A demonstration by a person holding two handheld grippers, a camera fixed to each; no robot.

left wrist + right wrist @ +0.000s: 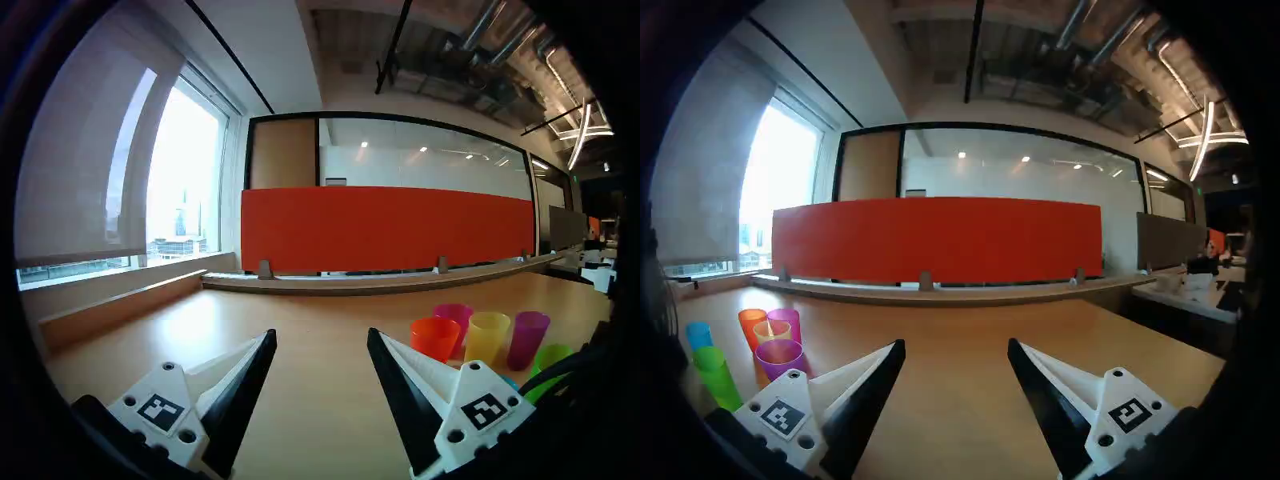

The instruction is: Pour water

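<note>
Where cable (570, 368) crosses, green cup (552, 353) half hidden, blue cup (510, 382) a sliver.

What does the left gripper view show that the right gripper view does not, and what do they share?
Left gripper view: the open left gripper, a black cable at lower right, the cups on the right. Right gripper view: the open right gripper, the cups on the left, the blue cup whole. Both: the wooden table, the orange divider, the window, the orange cup.
</note>
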